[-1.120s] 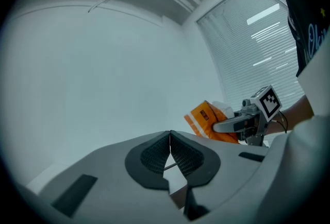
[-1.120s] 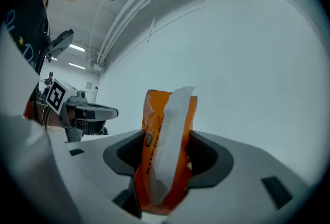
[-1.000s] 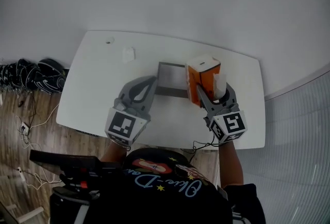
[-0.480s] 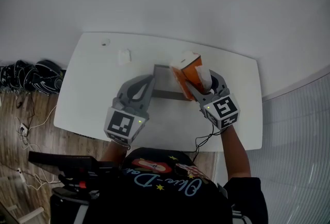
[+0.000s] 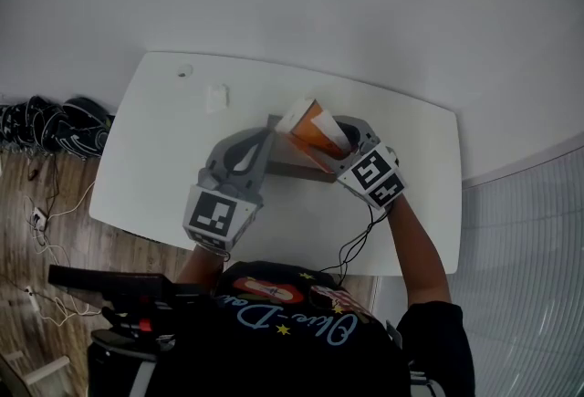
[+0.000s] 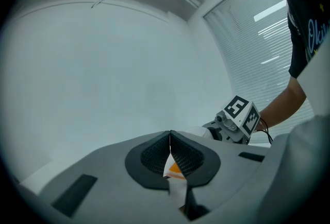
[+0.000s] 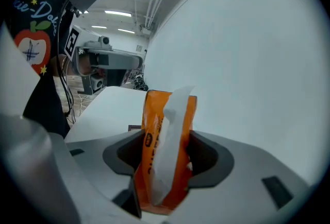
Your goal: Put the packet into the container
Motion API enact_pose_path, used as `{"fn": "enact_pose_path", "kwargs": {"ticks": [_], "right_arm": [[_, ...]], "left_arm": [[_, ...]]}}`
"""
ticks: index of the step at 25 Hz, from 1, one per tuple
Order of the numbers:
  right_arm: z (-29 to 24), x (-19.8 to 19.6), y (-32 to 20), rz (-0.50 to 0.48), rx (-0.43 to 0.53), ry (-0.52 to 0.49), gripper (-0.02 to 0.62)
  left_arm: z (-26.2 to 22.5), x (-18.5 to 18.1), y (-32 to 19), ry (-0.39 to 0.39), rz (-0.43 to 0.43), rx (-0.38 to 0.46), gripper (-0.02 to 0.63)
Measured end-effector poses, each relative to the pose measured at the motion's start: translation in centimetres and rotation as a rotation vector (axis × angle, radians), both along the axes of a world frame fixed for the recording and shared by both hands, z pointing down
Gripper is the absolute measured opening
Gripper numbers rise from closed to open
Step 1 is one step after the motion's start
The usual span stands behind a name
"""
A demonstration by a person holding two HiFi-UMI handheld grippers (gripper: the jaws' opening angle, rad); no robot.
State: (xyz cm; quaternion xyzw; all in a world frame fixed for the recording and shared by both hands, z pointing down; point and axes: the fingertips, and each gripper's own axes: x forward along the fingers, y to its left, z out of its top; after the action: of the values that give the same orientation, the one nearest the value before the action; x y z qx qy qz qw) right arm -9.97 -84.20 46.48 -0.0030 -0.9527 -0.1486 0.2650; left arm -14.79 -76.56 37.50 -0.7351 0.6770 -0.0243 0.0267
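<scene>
Plenty of bare white desk lies left of the left fingers and beyond both pairs, out to its rounded far edge by the wall. Only a small white object sits there, well apart. The left gripper has its fingers pressed together tip to tip, gripping nothing, just beside the left end of the grey container. The right gripper has its fingers clamped on the orange packet, tilted over the container.

Glossy orange plastic packet, smooth matt white table, wood-plank floor
</scene>
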Motion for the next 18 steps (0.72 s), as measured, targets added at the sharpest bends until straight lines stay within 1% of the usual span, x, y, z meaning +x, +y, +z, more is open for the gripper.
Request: {"fn": "enact_pose_path", "kwargs": {"ticks": [3, 5, 8, 10, 12, 14, 18], "right_arm": [[1.2, -0.6, 0.2, -0.052, 0.001, 0.050, 0.250], [1.4, -1.1, 0.4, -0.096, 0.025, 0.079, 0.252], [1.5, -1.8, 0.5, -0.171, 0.138, 0.141, 0.252], [2.2, -2.0, 0.7, -0.220, 0.189, 0.195, 0.252], [3.1, -2.1, 1.1, -0.250, 0.194, 0.235, 0.252], [3.8, -2.3, 1.1, -0.258, 0.182, 0.251, 0.252], [5.6, -2.5, 0.8, -0.265, 0.120, 0.273, 0.253]], "left_arm": [[0.0, -0.2, -0.2, -0.010, -0.009, -0.004, 0.009], [-0.2, -0.5, -0.1, -0.015, -0.019, -0.006, 0.009], [-0.1, -1.0, 0.1, -0.014, -0.042, -0.016, 0.009], [-0.3, -1.2, 0.3, -0.020, -0.052, -0.010, 0.009], [-0.5, -1.3, 0.5, -0.025, -0.058, -0.008, 0.009], [-0.6, -1.5, 0.7, -0.024, -0.065, -0.011, 0.009], [-0.3, -1.8, 0.9, -0.027, -0.081, -0.014, 0.009]]}}
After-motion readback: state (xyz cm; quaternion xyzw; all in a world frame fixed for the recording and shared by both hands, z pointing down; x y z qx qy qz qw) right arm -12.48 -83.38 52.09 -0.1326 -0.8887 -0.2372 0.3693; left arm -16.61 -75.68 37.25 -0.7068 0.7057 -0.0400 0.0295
